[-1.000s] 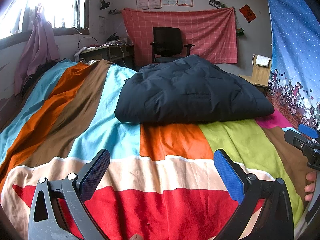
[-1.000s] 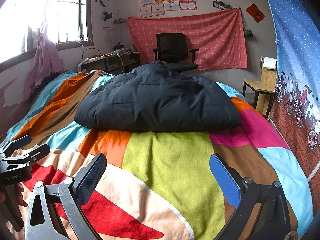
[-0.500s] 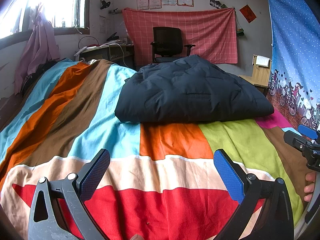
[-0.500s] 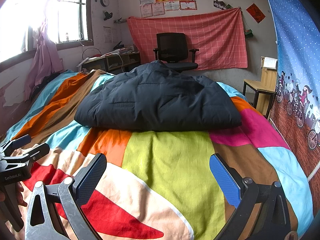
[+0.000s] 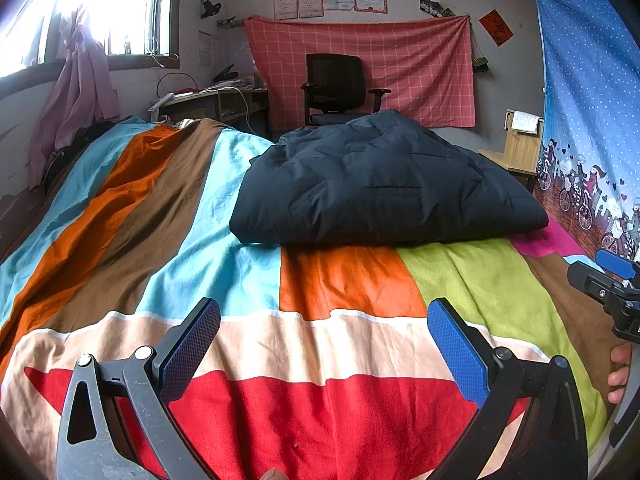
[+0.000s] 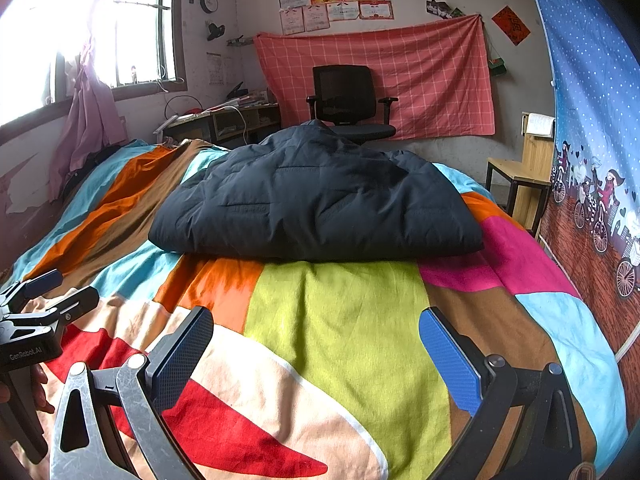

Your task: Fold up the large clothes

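Observation:
A dark navy padded jacket [image 5: 380, 184] [image 6: 316, 200] lies folded in a thick bundle on the far half of the bed. The bed carries a multicoloured patchwork sheet [image 5: 348, 280] [image 6: 336, 320]. My left gripper [image 5: 324, 344] hovers open over the near red and peach patches, well short of the jacket, with nothing between its blue pads. My right gripper [image 6: 316, 352] is open too, above the green patch, equally far from the jacket. Each gripper shows at the edge of the other's view: the right gripper [image 5: 616, 280] and the left gripper [image 6: 44, 292].
A black office chair [image 5: 336, 88] stands beyond the bed before a red checked cloth [image 5: 400, 64]. A desk [image 5: 216, 104] is at the back left under the window. A wooden stool [image 6: 520, 184] and a blue patterned curtain [image 6: 592, 140] are on the right.

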### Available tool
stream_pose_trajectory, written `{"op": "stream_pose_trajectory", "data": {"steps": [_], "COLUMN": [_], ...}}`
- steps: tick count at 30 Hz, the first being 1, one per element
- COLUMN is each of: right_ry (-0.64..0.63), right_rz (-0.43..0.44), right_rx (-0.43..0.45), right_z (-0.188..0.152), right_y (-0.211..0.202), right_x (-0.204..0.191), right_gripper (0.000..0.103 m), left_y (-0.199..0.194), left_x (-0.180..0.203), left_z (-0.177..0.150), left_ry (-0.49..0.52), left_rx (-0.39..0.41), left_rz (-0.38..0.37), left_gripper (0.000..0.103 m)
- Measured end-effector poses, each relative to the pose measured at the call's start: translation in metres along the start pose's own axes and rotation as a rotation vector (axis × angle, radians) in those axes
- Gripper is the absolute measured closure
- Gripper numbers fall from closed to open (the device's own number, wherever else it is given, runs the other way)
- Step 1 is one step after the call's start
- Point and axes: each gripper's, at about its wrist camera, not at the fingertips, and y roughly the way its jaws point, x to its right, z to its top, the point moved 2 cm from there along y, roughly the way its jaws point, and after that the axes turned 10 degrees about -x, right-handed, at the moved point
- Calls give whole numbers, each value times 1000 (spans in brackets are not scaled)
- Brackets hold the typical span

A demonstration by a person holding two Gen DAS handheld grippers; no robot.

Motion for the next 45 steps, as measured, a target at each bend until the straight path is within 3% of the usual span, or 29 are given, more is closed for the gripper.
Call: {"op": "stream_pose_trajectory", "data": {"steps": [12,22,45], "right_ry": [2,0,-4], "right_rz": [-2,10,18], "right_rx": [2,6,10], "right_z": [0,-3,-4], "right_y": [0,-1,-5], "right_x": [-2,-3,-7], "right_gripper": [0,0,0], "left_y": [1,-5,-3], "left_x": [3,11,15], "left_z": [-4,-2,-1], "left_ry": [-1,2,2], "left_rx": [-11,-4,-17], "left_rz": [2,80,60], "left_gripper": [2,2,2]}}
